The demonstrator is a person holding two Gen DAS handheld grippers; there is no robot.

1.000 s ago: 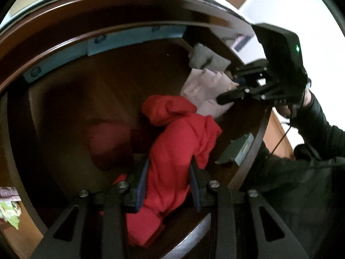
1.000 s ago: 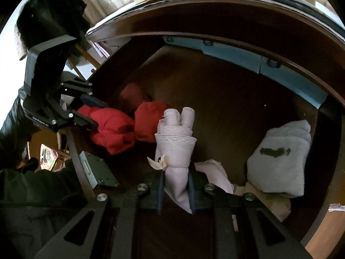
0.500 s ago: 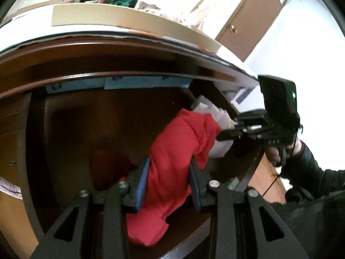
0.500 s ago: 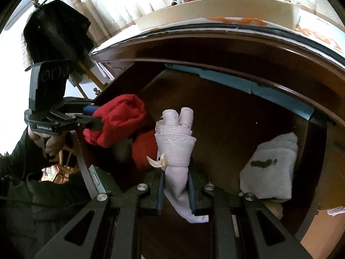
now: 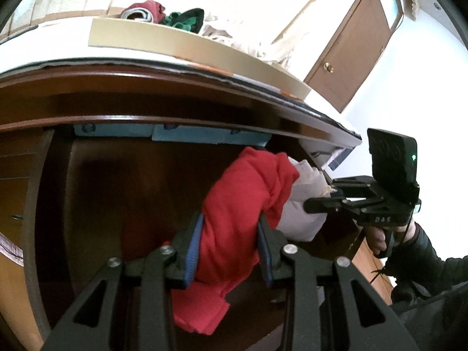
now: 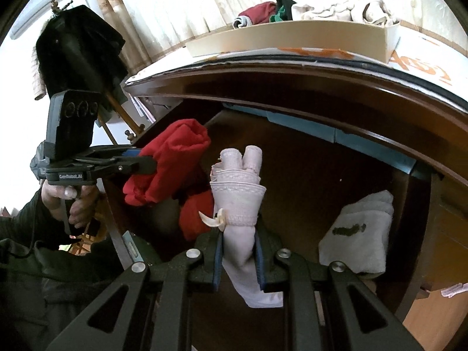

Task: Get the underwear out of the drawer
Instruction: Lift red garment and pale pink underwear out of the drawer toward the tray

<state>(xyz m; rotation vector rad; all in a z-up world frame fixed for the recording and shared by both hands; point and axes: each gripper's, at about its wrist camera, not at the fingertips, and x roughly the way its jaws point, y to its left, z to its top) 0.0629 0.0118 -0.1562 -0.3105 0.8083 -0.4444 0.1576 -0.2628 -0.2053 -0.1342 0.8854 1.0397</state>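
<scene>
Above the open dark-wood drawer (image 6: 321, 175), the left hand-held gripper (image 5: 229, 248) pinches red underwear (image 5: 245, 199); beside it the right hand-held gripper (image 6: 238, 256) pinches pale pink underwear (image 6: 238, 193) (rolled). A folded white cloth (image 6: 359, 234) lies inside the drawer.

— That dark brown wooden drawer (image 6: 307, 175): varnished?
— Smooth, with a dull sheen. The red cloth bundle (image 5: 242, 210) looks soft and matt; the pale pink garment (image 6: 238, 204) has ribbed, lacy trim.
— The black gripper fingers (image 5: 318, 204)?
— Matt plastic, shiny metal screws. The far cream tray (image 6: 292, 36) looks like matt cardboard.
</scene>
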